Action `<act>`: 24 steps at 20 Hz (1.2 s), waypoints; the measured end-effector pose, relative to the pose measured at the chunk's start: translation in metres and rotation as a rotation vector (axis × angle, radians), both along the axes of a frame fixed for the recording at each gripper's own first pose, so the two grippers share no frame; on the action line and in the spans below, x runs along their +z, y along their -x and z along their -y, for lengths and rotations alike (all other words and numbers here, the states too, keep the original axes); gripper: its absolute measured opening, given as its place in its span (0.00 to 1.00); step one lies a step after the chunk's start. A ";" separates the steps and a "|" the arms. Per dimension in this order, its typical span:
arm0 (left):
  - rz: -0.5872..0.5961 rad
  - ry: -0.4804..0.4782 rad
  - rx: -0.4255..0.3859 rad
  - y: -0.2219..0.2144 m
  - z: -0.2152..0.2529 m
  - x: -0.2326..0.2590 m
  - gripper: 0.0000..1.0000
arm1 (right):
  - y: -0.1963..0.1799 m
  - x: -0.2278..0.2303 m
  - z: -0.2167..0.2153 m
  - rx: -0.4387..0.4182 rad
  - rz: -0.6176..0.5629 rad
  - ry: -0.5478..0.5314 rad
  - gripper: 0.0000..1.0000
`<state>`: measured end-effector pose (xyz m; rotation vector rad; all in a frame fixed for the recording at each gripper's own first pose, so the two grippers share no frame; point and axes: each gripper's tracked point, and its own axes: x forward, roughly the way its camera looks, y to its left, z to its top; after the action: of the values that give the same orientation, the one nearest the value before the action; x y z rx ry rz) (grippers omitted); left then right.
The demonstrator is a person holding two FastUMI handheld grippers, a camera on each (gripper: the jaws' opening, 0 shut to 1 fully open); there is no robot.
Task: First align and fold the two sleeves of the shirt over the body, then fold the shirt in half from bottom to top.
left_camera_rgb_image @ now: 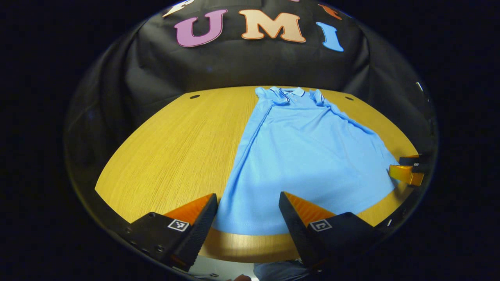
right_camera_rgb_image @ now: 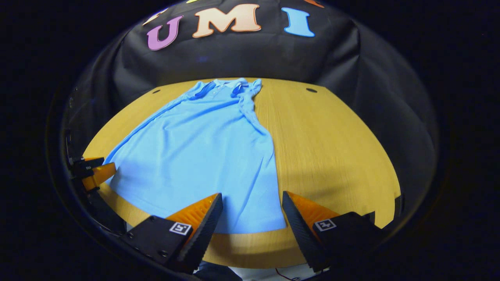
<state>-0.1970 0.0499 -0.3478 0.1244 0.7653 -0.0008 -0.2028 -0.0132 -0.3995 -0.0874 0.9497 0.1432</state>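
Lying flat, the blue polo shirt (left_camera_rgb_image: 308, 156) has both sleeves folded in; the bottom-to-top fold remains; left gripper (left_camera_rgb_image: 248, 205) and right gripper (right_camera_rgb_image: 252, 203) hover spread, empty, over its hem corners at the surface's (left_camera_rgb_image: 175, 148) near edge.

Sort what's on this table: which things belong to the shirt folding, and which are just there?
Part of the job:
shirt, lying flat with its sleeves already folded in
left gripper, open at the shirt's bottom hem
right gripper, open at the bottom hem

Just there:
table
two small holes near the table's far edge
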 end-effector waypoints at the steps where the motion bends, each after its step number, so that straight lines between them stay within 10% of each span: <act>1: 0.020 0.009 -0.002 -0.004 0.003 0.004 0.97 | 0.003 -0.002 0.000 -0.004 -0.017 -0.008 0.97; 6: 0.037 0.055 -0.014 -0.004 0.025 -0.002 0.71 | 0.005 -0.002 -0.010 0.037 -0.034 -0.019 0.84; 11: 0.032 0.039 0.000 -0.004 0.038 -0.002 0.04 | 0.013 -0.001 -0.035 0.067 -0.050 -0.058 0.28; 15: -0.052 0.086 0.036 -0.004 0.039 -0.002 0.00 | 0.015 0.000 -0.043 0.053 -0.067 -0.121 0.02; 24: -0.102 0.173 0.066 -0.028 0.035 0.023 0.00 | -0.022 0.037 -0.042 0.000 -0.039 -0.199 0.02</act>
<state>-0.1692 0.0149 -0.3246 -0.0662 0.8674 -0.0107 -0.1804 0.0284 -0.3627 0.0990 0.9692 0.2394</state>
